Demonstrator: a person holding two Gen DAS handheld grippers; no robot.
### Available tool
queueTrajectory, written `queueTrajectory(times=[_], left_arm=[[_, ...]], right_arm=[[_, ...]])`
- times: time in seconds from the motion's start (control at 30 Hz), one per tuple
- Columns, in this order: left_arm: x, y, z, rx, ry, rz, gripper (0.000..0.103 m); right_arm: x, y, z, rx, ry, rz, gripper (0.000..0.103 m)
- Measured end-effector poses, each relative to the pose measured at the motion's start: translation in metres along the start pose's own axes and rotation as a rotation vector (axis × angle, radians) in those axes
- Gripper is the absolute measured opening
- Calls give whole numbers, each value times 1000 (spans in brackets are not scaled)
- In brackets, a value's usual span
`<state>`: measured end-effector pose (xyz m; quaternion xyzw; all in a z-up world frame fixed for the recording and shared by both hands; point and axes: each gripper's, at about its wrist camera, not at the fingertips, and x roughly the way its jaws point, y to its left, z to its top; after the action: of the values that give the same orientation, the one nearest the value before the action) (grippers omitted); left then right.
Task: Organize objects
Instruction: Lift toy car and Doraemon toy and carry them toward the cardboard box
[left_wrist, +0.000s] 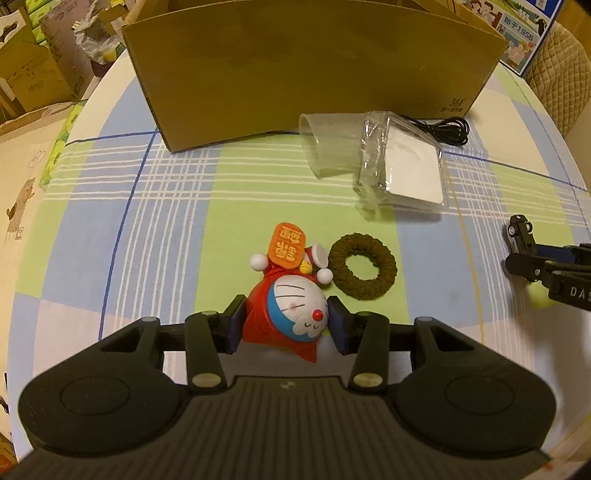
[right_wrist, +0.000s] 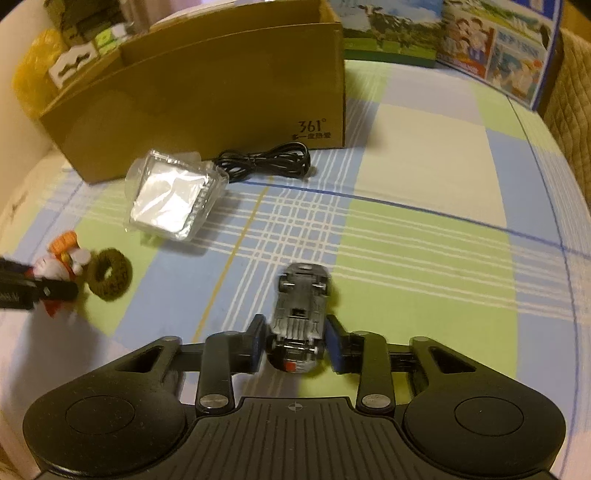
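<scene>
A red and blue cat figurine (left_wrist: 291, 314) with an orange sign lies on its back on the checked tablecloth. My left gripper (left_wrist: 286, 314) is shut on its body, a pad against each side. A brown knitted ring (left_wrist: 362, 271) lies right beside the figurine's head. My right gripper (right_wrist: 296, 332) is shut on a small grey toy car (right_wrist: 301, 314), whose underside faces the camera. In the left wrist view the car (left_wrist: 519, 229) sticks out of the right gripper's fingers (left_wrist: 524, 264) at the far right. In the right wrist view the figurine (right_wrist: 55, 269) and the ring (right_wrist: 109, 275) show at the far left.
A long open cardboard box (left_wrist: 314, 74) stands across the back of the round table. Before it lie a clear cup (left_wrist: 325, 147), a clear plastic container (left_wrist: 406, 170) with white contents and a coiled black cable (right_wrist: 266, 162). Printed cartons (right_wrist: 498, 48) stand at the back right.
</scene>
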<state>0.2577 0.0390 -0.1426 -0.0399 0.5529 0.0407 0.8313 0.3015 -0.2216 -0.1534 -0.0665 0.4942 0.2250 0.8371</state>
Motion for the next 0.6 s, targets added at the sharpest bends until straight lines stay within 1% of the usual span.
queueTrajectory(times=[0.13, 0.27, 0.4, 0.6], left_arm=[[-4, 2, 0, -7, -8, 2, 41], [-11, 4, -1, -15, -23, -3, 41], [-19, 6, 1, -17, -44, -6, 41], [-24, 9, 1, -28, -50, -9, 41]], right_arm=[[-1, 1, -2, 2, 9, 22, 30], [-5, 2, -2, 18, 16, 63, 30], [-9, 8, 0, 17, 8, 88, 30], [-18, 14, 5, 19, -11, 112, 30]])
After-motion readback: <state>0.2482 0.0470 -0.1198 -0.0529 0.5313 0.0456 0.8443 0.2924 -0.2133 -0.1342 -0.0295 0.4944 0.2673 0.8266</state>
